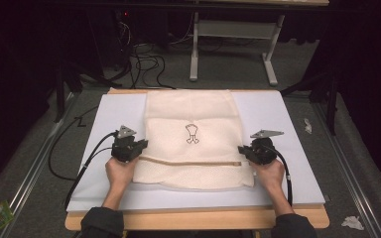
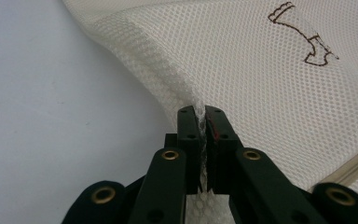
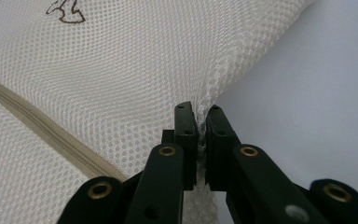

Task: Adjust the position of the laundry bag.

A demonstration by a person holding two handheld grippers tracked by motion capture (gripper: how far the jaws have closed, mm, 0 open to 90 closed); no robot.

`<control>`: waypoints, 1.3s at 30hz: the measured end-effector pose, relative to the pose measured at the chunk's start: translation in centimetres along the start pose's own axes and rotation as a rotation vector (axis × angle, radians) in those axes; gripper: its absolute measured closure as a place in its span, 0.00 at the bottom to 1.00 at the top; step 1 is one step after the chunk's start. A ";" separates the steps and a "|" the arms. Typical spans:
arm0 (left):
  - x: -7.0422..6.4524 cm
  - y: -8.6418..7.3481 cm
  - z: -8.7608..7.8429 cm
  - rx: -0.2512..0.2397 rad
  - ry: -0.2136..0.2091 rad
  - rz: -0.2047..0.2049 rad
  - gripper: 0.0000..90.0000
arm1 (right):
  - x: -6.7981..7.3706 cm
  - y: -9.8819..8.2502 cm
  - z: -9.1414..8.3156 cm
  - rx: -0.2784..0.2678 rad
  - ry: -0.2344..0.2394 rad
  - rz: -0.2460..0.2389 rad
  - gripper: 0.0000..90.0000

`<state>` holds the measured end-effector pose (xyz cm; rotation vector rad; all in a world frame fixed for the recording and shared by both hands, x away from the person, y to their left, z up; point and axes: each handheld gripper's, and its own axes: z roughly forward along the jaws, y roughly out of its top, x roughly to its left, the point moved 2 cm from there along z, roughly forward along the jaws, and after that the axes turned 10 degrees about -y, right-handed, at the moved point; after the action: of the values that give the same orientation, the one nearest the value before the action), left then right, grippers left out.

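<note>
A white board (image 1: 297, 148) covers most of the wooden table (image 1: 198, 219), and on it lies a large cream mesh laundry bag (image 1: 191, 114), spread flat from the far edge toward the person, its near part folded over. A beige zipper (image 1: 188, 162) runs across the bag near the front, and a small brown outline figure (image 1: 192, 134) is stitched at its middle. The left gripper (image 1: 138, 146) sits at the bag's left edge and the right gripper (image 1: 245, 151) at its right edge, each held in a hand. In the left gripper view the jaws are pressed together on a pinch of mesh at the bag's edge; in the right gripper view the jaws likewise clamp the mesh border.
</note>
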<state>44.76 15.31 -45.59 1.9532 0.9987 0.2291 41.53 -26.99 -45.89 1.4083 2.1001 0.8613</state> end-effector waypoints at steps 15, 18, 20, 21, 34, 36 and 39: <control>-1.1 0.6 1.6 0.007 -0.011 0.019 0.95 | -1.7 -0.9 -0.6 -0.002 -0.032 0.027 0.96; -1.4 0.7 1.9 0.004 -0.014 0.023 0.95 | -2.0 -1.1 -0.8 -0.005 -0.038 0.032 0.96; -1.5 0.8 2.1 0.004 -0.019 0.021 0.95 | -2.2 -1.2 -0.9 -0.003 -0.039 0.039 0.96; -1.6 0.8 2.1 0.006 -0.016 0.027 0.95 | -2.3 -1.2 -1.0 -0.002 -0.040 0.040 0.96; -1.9 0.8 3.0 0.018 0.002 0.047 0.93 | -3.1 -1.6 -1.0 0.000 -0.035 0.061 0.95; -1.8 0.8 3.1 0.025 0.003 0.047 0.92 | -3.2 -1.7 -0.8 0.002 -0.034 0.064 0.95; -1.9 0.7 3.1 0.029 0.008 0.044 0.91 | -3.3 -1.8 -0.6 0.010 -0.029 0.068 0.94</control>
<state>45.50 11.75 -46.42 2.0037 0.9695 0.2485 41.19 -30.70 -46.63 1.4965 2.0487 0.8525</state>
